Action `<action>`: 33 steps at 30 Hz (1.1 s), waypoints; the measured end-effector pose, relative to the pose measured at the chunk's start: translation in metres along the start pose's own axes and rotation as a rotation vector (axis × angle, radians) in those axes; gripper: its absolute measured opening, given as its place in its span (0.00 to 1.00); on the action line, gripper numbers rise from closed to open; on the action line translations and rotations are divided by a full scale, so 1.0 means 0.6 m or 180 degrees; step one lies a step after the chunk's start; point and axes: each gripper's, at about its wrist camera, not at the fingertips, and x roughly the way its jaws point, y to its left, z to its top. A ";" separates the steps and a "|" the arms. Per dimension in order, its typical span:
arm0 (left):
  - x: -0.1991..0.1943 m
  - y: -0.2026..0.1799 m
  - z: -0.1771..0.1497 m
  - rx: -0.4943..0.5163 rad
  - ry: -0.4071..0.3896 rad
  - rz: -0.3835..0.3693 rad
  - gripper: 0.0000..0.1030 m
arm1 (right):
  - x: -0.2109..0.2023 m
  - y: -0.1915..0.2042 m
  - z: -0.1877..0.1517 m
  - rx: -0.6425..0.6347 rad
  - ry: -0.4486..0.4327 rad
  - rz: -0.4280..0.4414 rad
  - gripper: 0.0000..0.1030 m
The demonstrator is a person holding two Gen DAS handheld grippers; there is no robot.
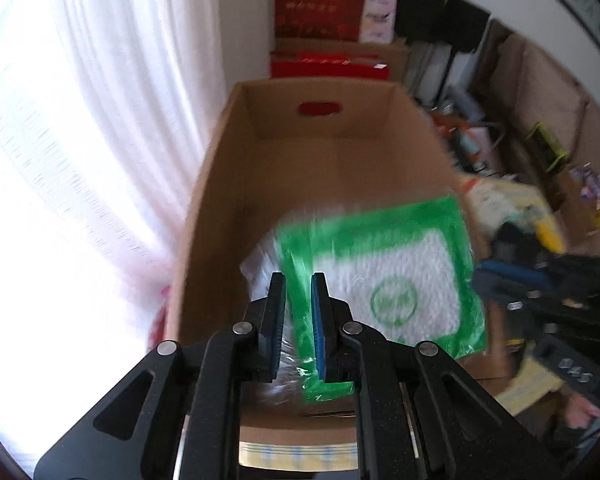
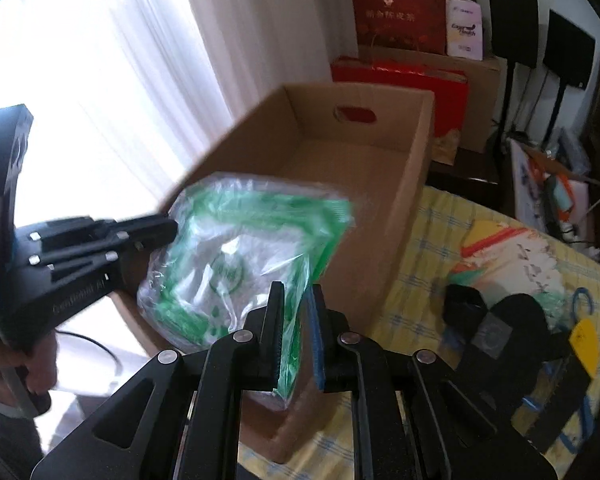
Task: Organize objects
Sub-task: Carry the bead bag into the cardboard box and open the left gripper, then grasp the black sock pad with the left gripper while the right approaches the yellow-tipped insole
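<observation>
A clear plastic bag with a green border and white filling (image 1: 384, 276) hangs over the near end of an open cardboard box (image 1: 316, 160). My left gripper (image 1: 298, 284) is shut on the bag's left edge. My right gripper (image 2: 296, 292) is shut on another edge of the same bag (image 2: 236, 256), held above the box (image 2: 372, 168). The left gripper shows at the left of the right wrist view (image 2: 168, 228), and the right gripper at the right of the left wrist view (image 1: 484, 276). The far part of the box shows a bare floor.
The box sits on a yellow checked cloth (image 2: 428, 232) with black items and papers (image 2: 512, 320) to its right. Red gift bags (image 2: 396, 12) and cartons stand behind. A white curtain (image 1: 80, 140) hangs at the left. Clutter (image 1: 540, 152) fills the right side.
</observation>
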 end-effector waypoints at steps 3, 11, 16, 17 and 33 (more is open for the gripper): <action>0.005 -0.004 -0.009 0.0045 0.0014 0.0115 0.31 | -0.015 -0.006 -0.005 -0.0021 -0.0072 -0.0084 0.21; -0.055 -0.044 -0.022 0.0071 -0.0392 -0.0180 0.67 | -0.096 -0.049 -0.011 0.0045 -0.0344 -0.0328 0.53; -0.083 -0.091 -0.020 0.0151 -0.0567 -0.0367 0.85 | -0.141 -0.087 -0.034 0.0093 -0.0404 -0.0571 0.62; -0.088 -0.104 -0.021 0.0171 -0.0586 -0.0415 0.85 | -0.150 -0.098 -0.041 0.0124 -0.0410 -0.0589 0.65; -0.100 -0.280 -0.051 0.0413 -0.0585 -0.0939 0.94 | -0.240 -0.267 -0.171 0.0804 -0.0418 -0.1058 0.81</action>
